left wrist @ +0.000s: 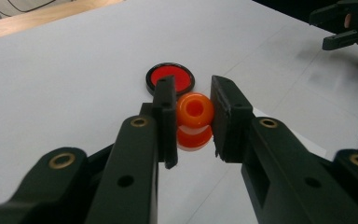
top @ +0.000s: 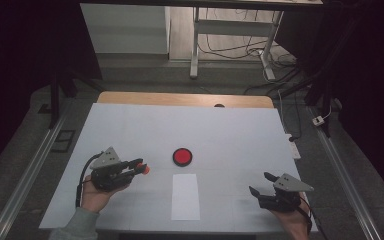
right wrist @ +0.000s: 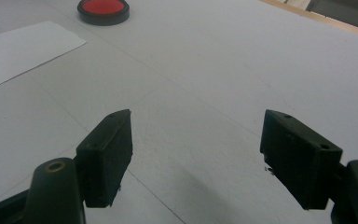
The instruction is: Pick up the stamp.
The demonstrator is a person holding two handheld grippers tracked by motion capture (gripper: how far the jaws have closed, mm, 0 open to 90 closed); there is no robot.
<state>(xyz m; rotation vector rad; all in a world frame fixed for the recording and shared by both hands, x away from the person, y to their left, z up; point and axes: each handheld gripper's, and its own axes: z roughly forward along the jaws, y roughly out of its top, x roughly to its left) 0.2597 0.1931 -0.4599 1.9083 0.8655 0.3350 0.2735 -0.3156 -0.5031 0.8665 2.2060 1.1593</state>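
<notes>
- The left gripper (left wrist: 193,119) has its black jaws clamped on an orange spool-shaped piece (left wrist: 195,112), held above the white table (top: 130,130).
- Just beyond sits a red disc with a black rim (left wrist: 170,77), beside a white paper sheet (top: 185,196).
- The right gripper (right wrist: 196,158) rests near the table's right edge, jaws wide apart around nothing.

The jaws cover both sides of the orange spool (left wrist: 194,120).

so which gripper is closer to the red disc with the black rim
Left. The left gripper, shut on an orange bead, sits just left of the red disc. The right gripper, jaws open, is farther off to its right.
</notes>
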